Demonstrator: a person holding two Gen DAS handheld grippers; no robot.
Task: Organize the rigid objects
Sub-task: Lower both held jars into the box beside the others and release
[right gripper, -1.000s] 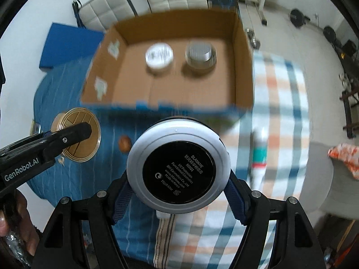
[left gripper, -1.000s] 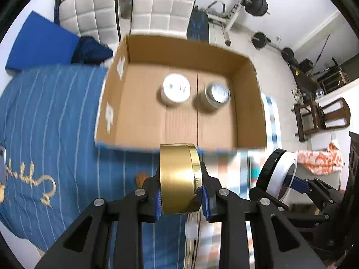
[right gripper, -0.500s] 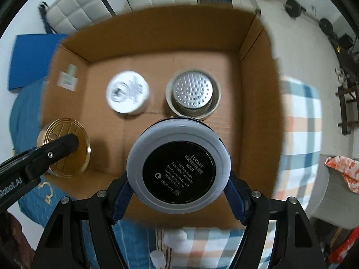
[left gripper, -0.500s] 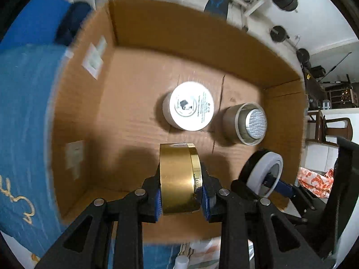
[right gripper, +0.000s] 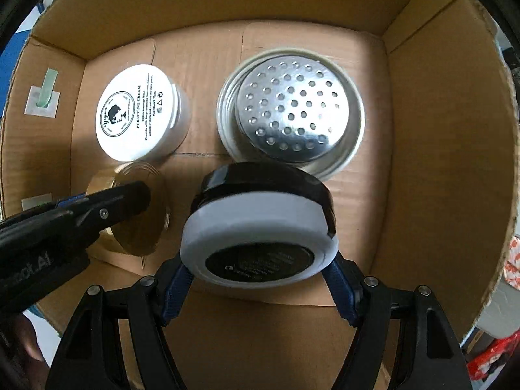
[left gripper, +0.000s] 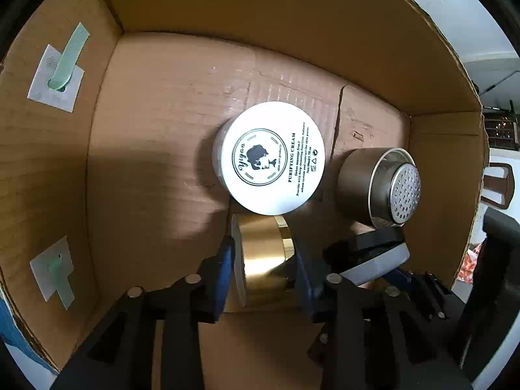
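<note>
My left gripper (left gripper: pixel 265 260) is shut on a gold round jar (left gripper: pixel 265 256), held on its side low inside the cardboard box (left gripper: pixel 162 149), just in front of a white cream jar (left gripper: pixel 273 157). My right gripper (right gripper: pixel 260 273) is shut on a white and black jar (right gripper: pixel 260 227), tilted, low in the box (right gripper: pixel 422 162) in front of a perforated metal tin (right gripper: pixel 291 110). The white cream jar (right gripper: pixel 138 112) and the gold jar (right gripper: pixel 139 208) with the left gripper show at the left of the right wrist view. The metal tin (left gripper: pixel 380 185) and the white and black jar (left gripper: pixel 373 260) show at the right of the left wrist view.
Box walls rise on all sides of both grippers. White labels with green tape (left gripper: pixel 60 78) stick to the box's left wall. Bare cardboard floor (left gripper: pixel 146 162) lies left of the white cream jar. A chair (left gripper: pixel 497 185) stands outside, to the right.
Both grippers have moved forward from above the bed and down into the box with their jars. The white and black jar now tilts with its black end towards the floor.
</note>
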